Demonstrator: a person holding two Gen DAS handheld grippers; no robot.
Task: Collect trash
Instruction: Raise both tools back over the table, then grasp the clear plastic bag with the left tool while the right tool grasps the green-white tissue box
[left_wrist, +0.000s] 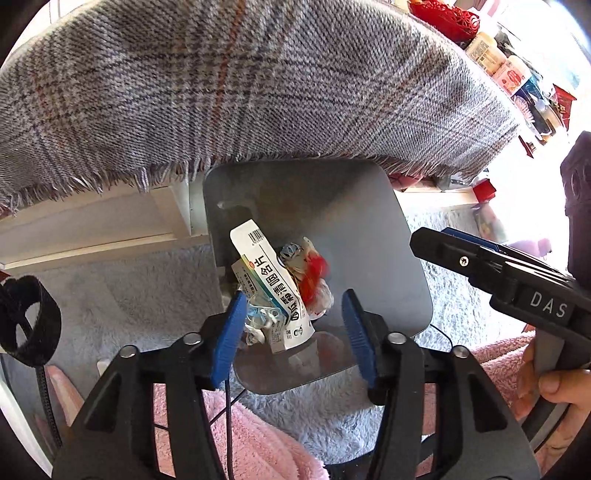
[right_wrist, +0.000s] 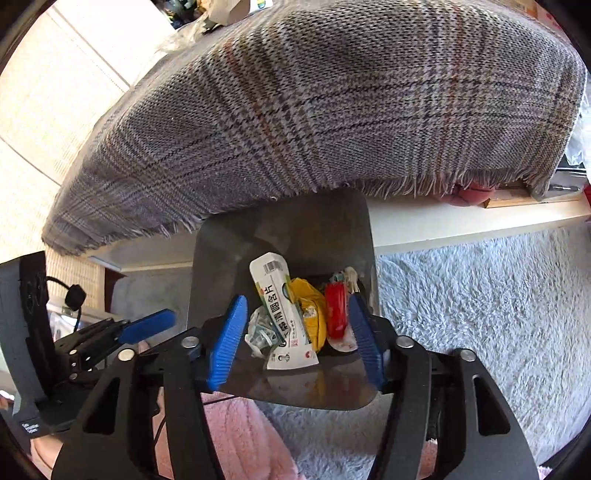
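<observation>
While both grippers hang above it, the broad grey plaid woven cloth with a frayed hem (left_wrist: 236, 81) fills the far half of each view, draped over a white surface edge (left_wrist: 92, 229). Beneath lies a pale grey shaggy rug (right_wrist: 480, 295), with pink fleece fabric (left_wrist: 251, 443) nearest the cameras. On the rug stands the dark grey square plastic bin (right_wrist: 280, 236), its far side tucked under the cloth's fringe. Inside rests the trash: a white flattened medicine carton with a barcode (right_wrist: 280, 314), then a crumpled yellow wrapper (right_wrist: 312, 314), a red plastic piece (right_wrist: 337, 310) and clear crinkled film (right_wrist: 260, 332).

The left gripper (left_wrist: 293, 325) and the right gripper (right_wrist: 297, 336) both hover over the bin mouth with fingers spread apart, holding nothing.

Judging by this, the collected pieces already sit in the bin. The risk from here is a withdrawing finger snagging the upright carton and tipping it onto the rug, or catching the hanging fringe. The two grippers are also near enough to knock together.
</observation>
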